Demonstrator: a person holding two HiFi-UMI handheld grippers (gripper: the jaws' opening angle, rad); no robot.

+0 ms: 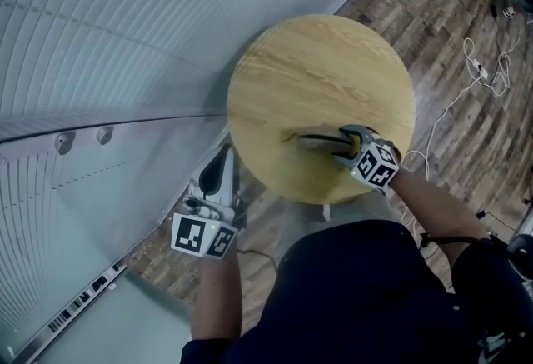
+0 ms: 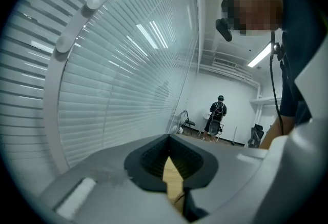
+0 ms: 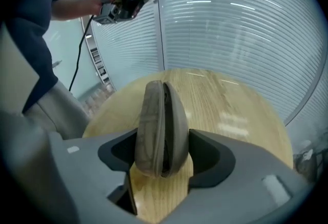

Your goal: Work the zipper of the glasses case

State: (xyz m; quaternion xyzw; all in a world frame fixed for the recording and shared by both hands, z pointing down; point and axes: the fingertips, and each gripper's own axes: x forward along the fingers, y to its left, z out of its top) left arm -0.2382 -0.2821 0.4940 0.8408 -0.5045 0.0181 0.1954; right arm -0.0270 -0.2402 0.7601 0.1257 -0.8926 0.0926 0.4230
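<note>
A brown-grey glasses case (image 3: 156, 125) stands on its edge on the round wooden table (image 1: 333, 62), near the front rim. A dark gap runs along its zipper seam (image 3: 164, 130). My right gripper (image 3: 163, 154) has its jaws on both sides of the case's near end and is shut on it; in the head view the right gripper (image 1: 340, 142) sits at the case (image 1: 312, 140). My left gripper (image 1: 221, 175) hangs off the table to the left, shut and empty. It points toward the slatted glass wall, and in its own view the left gripper (image 2: 169, 150) shows closed pads.
A curved glass wall with blinds (image 1: 108, 37) runs along the left. White cables (image 1: 483, 71) lie on the wooden floor to the right. Far off in the left gripper view a person (image 2: 218, 115) stands by a chair (image 2: 187, 123).
</note>
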